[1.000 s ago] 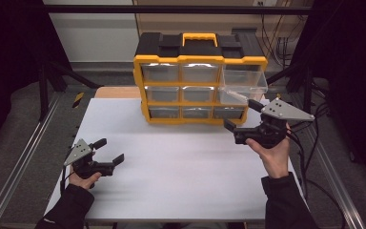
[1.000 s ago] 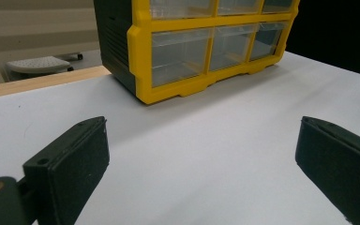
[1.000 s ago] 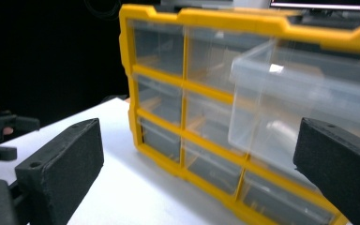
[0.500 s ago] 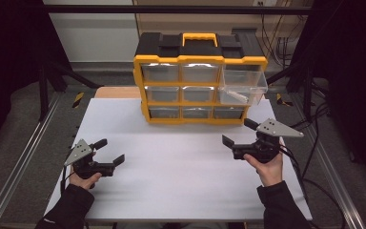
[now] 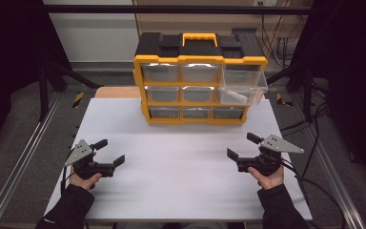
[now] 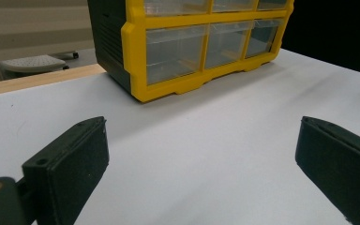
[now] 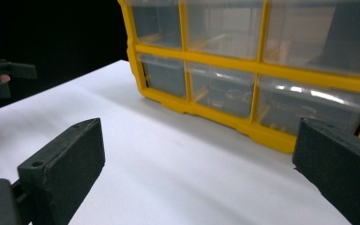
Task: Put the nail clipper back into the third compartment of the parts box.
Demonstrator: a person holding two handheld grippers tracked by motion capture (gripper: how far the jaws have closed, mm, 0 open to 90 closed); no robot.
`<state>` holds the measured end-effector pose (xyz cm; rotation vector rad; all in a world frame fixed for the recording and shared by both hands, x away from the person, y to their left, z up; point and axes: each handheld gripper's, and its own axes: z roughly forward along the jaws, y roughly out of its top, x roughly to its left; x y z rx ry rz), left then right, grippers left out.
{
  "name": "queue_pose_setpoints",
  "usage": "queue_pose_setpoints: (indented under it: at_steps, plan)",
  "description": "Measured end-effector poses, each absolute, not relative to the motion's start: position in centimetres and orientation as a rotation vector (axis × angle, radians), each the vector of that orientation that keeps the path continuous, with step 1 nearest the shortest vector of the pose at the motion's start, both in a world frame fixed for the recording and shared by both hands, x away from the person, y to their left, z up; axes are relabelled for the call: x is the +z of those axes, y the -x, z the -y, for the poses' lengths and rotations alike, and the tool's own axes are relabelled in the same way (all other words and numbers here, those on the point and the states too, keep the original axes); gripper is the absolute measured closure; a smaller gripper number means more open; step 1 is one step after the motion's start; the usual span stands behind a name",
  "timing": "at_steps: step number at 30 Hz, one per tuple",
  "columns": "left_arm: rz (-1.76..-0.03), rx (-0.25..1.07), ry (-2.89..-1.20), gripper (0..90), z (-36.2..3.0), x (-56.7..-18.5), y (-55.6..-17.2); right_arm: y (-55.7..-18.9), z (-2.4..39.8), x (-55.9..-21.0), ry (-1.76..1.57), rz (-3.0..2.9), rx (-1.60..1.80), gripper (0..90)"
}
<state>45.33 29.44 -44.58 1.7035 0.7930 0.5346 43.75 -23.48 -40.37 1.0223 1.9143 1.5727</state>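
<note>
A yellow and black drawer organizer (image 5: 198,81) stands at the back of the white table (image 5: 186,191). It has clear drawers, and its upper right drawer (image 5: 243,86) is pulled out, with something pale inside. My left gripper (image 5: 110,151) rests low at the front left, open and holding nothing. My right gripper (image 5: 242,146) is at the front right, also open and holding nothing. In the left gripper view the open gripper (image 6: 201,159) faces the organizer's (image 6: 192,47) lower left corner. In the right gripper view the open gripper (image 7: 199,159) faces the organizer's lower drawers (image 7: 225,93).
A wooden board (image 5: 116,91) pokes out behind the table's back left. Metal rails (image 5: 24,157) run along both sides. Cables (image 5: 314,157) trail off the right edge. The other hand and its gripper (image 7: 4,75) show far left in the right gripper view.
My right gripper has drawn back from the organizer toward the table's front right and dropped lower. The left gripper has stayed put.
</note>
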Motion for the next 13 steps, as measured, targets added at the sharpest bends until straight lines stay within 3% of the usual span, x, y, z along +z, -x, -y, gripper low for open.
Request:
queue_pose_setpoints:
  at_steps: [13]
  plan:
    - [-0.786,0.53,-1.703,2.6,-29.4,-44.7,-45.2,-43.3,24.9,-42.9,-1.062,-1.919,1.556,3.0]
